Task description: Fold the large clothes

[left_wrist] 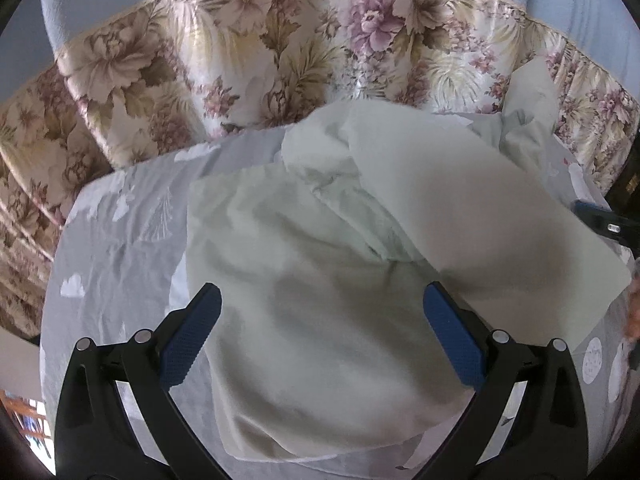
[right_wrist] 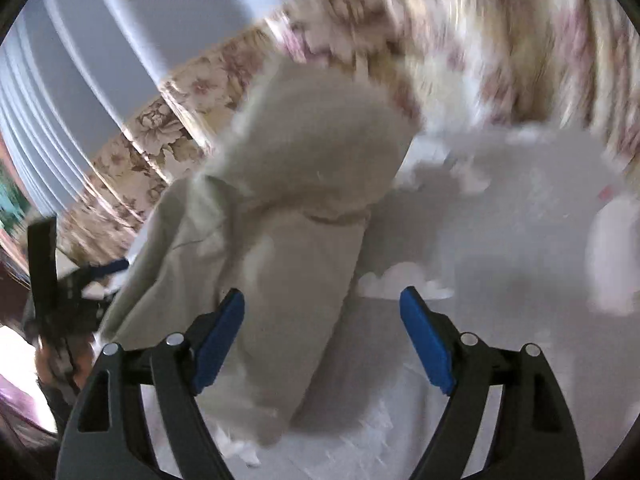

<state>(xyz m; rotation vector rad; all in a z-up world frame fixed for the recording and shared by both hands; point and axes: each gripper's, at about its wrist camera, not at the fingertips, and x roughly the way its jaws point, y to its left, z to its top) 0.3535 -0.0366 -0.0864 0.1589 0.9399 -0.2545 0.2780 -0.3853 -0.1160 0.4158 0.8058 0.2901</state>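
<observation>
A pale green garment lies crumpled on a grey sheet with white prints. One flap of it is folded over toward the right. My left gripper hovers over the garment's near part, open, jaws wide apart, holding nothing. In the right wrist view the same garment is a long bunched heap, blurred by motion. My right gripper is open over its right edge and the sheet, empty. The right gripper's tip shows in the left wrist view at the right edge. The left gripper shows at the left of the right wrist view.
A floral bedspread covers the bed beyond the grey sheet. A pale blue wall stands behind. Dark furniture shows at the far right.
</observation>
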